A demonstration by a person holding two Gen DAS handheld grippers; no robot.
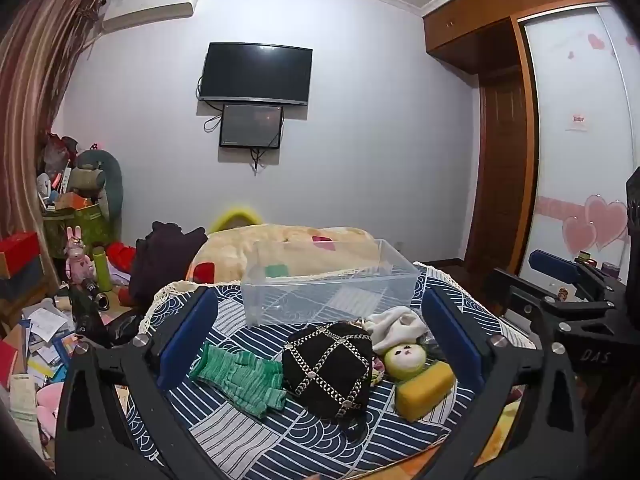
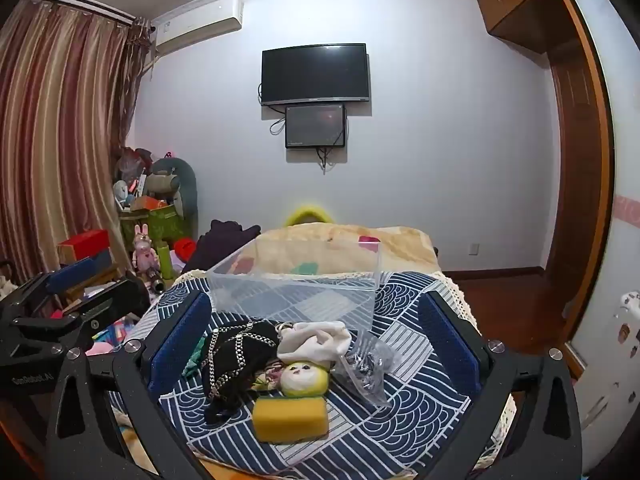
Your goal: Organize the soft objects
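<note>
Both tools spread wide, holding nothing: left tool (image 1: 320, 344); right tool (image 2: 316, 344); between them, before the clear plastic bin (image 1: 328, 284), black chain-trimmed hat (image 2: 236, 360) nearly hides the green knit glove (image 2: 194, 360); yellow sponge block (image 2: 290, 420) lies nearest.

I saw clear glossy plastic bin (image 1: 328, 288), knit green glove (image 1: 240, 376), porous yellow sponge (image 2: 291, 419), matt black cloth bag (image 1: 326, 368) w/ shiny metal chain.

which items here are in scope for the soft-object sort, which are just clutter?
In scope: green glove, black chained hat, white cloth, doll, yellow sponge, clear bin.
Clutter: plastic bag, bunny figure, TV.
</note>
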